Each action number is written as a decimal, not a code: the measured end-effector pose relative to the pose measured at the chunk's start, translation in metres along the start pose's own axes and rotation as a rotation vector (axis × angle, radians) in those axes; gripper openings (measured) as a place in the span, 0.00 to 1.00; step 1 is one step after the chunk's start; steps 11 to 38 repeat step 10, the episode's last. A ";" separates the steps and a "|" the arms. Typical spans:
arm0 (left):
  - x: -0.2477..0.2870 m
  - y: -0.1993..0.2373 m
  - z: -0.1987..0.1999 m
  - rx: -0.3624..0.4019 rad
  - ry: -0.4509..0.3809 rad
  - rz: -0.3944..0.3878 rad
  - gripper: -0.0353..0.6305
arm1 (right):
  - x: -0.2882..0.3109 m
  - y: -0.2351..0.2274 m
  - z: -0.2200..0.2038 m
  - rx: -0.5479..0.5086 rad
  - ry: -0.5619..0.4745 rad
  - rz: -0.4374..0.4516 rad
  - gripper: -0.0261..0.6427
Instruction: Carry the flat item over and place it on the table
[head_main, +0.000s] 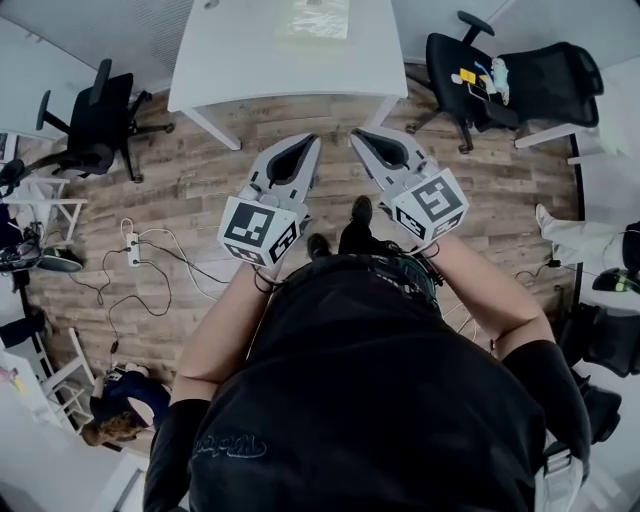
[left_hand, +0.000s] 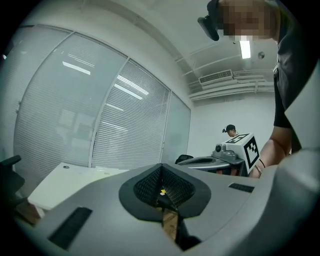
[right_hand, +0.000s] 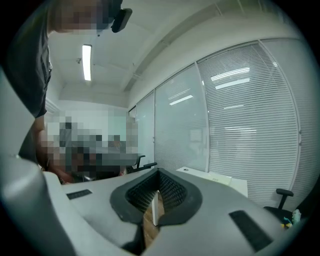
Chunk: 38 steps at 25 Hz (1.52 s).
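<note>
In the head view a person stands on the wood floor and holds both grippers out in front at waist height. My left gripper (head_main: 309, 141) and my right gripper (head_main: 358, 134) both point toward the white table (head_main: 230, 60), with their jaws closed together and nothing between them. A pale, flat, translucent item (head_main: 313, 18) lies on the far part of the tabletop, well beyond both grippers. Seen along the left gripper (left_hand: 161, 166), the jaws meet with nothing between them, and the table (left_hand: 60, 182) lies beyond on the left. Along the right gripper (right_hand: 159, 172) the tips meet too.
Black office chairs stand left (head_main: 100, 125) and right (head_main: 465, 75) of the table. A power strip with cables (head_main: 133, 250) lies on the floor at left. White shelving (head_main: 40, 215) and another person (head_main: 120, 405) are at the left edge. Blinds cover the glass walls (left_hand: 125, 120).
</note>
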<state>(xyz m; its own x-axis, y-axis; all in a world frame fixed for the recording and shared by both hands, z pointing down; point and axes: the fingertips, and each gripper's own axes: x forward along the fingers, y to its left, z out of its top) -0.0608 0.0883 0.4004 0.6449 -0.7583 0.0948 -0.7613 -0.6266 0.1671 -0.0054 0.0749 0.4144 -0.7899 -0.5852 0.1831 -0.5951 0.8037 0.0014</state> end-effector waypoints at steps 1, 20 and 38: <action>0.000 -0.001 0.000 0.001 -0.002 -0.004 0.07 | 0.000 0.000 0.001 -0.003 0.000 -0.002 0.07; 0.003 0.003 -0.004 -0.004 0.010 -0.015 0.07 | 0.008 0.006 0.009 -0.027 -0.010 0.023 0.07; 0.003 0.003 -0.004 -0.004 0.010 -0.015 0.07 | 0.008 0.006 0.009 -0.027 -0.010 0.023 0.07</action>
